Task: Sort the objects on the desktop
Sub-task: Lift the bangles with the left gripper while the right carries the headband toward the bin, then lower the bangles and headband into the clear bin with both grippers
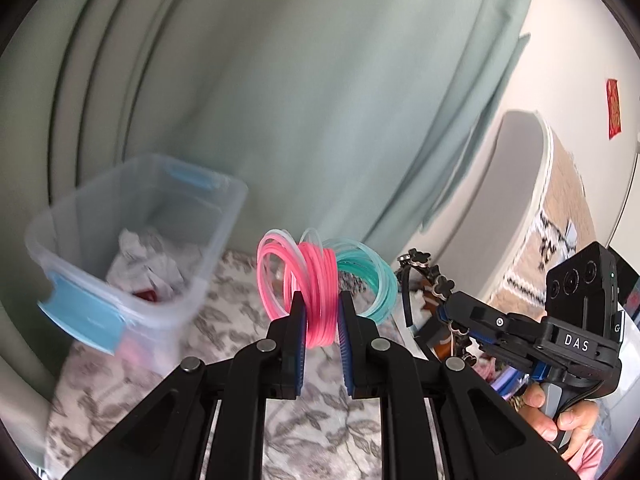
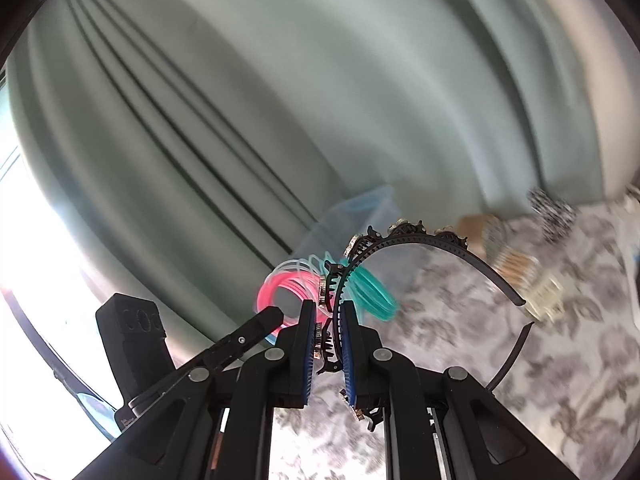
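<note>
So up close, my left tool [image 1: 322,312] is clamped on the pink-and-teal ring coil [image 1: 320,280], and my right tool [image 2: 326,320] is pinched on the black headband [image 2: 420,236]. Both are held off the floral surface [image 1: 248,292], I'd guess to drop into the clear bin [image 1: 132,240] at its far left edge.

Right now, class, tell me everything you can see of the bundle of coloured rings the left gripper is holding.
The bundle of rings is a fanned stack of thin, glossy hoops that look like plastic: pink in the middle, pale translucent ones at the top left, teal at the right. The left gripper holds it in the air by the pink section, upright between its blue-padded fingers. It hangs above the floral cloth, right of the clear bin and apart from it.
</note>
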`<action>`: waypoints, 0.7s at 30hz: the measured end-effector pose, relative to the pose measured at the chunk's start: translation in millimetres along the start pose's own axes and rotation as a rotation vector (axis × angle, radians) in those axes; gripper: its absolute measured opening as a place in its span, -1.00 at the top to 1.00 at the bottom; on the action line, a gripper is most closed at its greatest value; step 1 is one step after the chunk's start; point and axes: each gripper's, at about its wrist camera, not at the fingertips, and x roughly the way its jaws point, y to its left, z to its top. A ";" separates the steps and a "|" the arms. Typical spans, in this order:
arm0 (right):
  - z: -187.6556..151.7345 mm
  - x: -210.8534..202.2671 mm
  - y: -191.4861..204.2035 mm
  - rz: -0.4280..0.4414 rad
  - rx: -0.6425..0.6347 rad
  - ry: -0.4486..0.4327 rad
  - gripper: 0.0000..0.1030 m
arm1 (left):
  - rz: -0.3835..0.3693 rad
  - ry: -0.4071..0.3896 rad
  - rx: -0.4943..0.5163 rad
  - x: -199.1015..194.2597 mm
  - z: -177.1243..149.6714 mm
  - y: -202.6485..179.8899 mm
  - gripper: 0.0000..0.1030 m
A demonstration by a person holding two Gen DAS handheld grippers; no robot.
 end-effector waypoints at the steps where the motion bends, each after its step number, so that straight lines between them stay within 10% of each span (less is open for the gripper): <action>1: 4.8 6.0 7.7 0.006 -0.017 0.002 0.74 | 0.004 -0.014 0.002 -3.9 4.8 2.9 0.71; 21: 41.4 166.1 106.5 0.175 -0.235 0.120 0.74 | 0.251 -0.151 -0.026 -35.5 67.2 103.4 0.71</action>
